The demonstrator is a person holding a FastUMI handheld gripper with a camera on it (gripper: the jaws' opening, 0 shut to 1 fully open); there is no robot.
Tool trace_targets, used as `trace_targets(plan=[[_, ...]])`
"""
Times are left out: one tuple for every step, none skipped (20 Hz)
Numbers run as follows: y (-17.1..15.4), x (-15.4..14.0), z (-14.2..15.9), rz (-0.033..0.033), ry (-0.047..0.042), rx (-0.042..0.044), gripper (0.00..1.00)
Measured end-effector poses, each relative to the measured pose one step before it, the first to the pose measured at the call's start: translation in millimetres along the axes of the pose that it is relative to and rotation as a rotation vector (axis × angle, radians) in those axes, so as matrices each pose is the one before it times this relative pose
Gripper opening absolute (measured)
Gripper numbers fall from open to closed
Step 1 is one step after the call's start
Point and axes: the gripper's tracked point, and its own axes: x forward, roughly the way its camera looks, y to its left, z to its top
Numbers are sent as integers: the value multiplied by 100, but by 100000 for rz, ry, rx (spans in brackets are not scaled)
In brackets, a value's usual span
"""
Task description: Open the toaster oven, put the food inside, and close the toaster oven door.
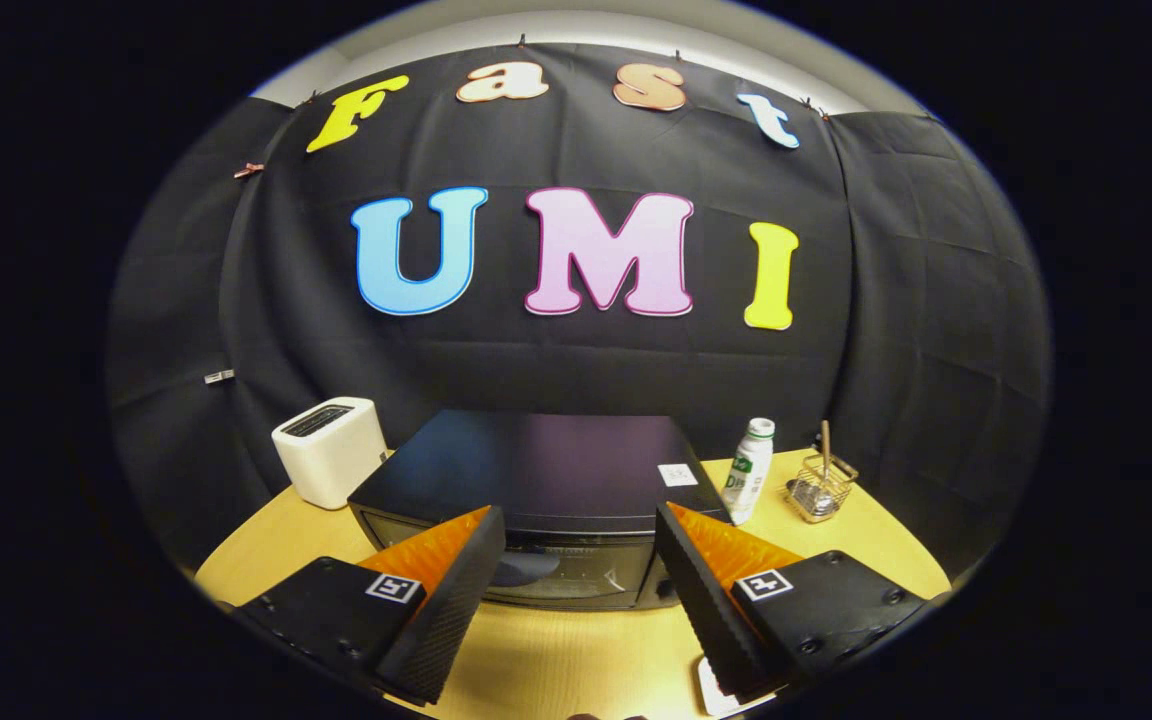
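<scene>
- Toaster oven (546, 500) sits mid-counter (576, 650), just ahead of the fingers; door looks closed, so opening not begun.
- Gripper (576, 560): fingers wide apart, holding nothing.
- Food can't be made out; loading + closing all left.

Tongs (581, 520) spread wide, fingers (456, 590) apart, nothing btwn, held level, pointing fwd.

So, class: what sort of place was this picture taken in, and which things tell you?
Probably a staged kitchen booth rather than a real kitchen: a toaster oven, a toaster and a bottle stand on a round wooden table against black cloth. The open tongs hover before the oven.
</scene>
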Motion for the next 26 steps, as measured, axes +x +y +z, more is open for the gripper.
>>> trace_targets(plan=[[557, 848, -582, -164, 2169, 1543, 98], [278, 564, -628, -510, 1896, 1432, 98], [311, 701, -443, -539, 1689, 1473, 98], [275, 695, -302, -574, 1304, 948, 98], [346, 585, -285, -381, 948, 138, 98], [431, 471, -266, 13, 578, -526, 98], [271, 400, -229, 94, 546, -1051, 98], [246, 329, -491, 27, 849, -1346, 98], [117, 426, -425, -38, 925, -1211, 98], [0, 304, -681, -339, 956, -909, 99], [123, 276, -498, -207, 1230, -594, 98], [111, 140, -559, -331, 2175, 166, 98], [-157, 33, 316, -846, -2103, 1012, 98], [185, 28, -270, -89, 330, -440, 99], [85, -110, 47, 212, 137, -428, 99], [550, -122, -120, 2133, 1313, 1117, 100], [260, -609, -951, 882, 4514, 1761, 100], [-9, -154, 178, 605, -1050, 531, 100], [-29, -322, -570, 240, 1868, -1442, 100], [-120, -335, 16, 70, -1249, -1108, 100], [-73, -310, -447, 26, 222, -189, 100], [73, -793, -469, 14, 351, 237, 99], [66, -550, -394, 266, -132, -432, 100], [-15, -431, -683, 397, 502, -686, 99], [-90, -548, -556, 460, -453, -562, 99], [23, -724, -872, 497, 365, -504, 99]])
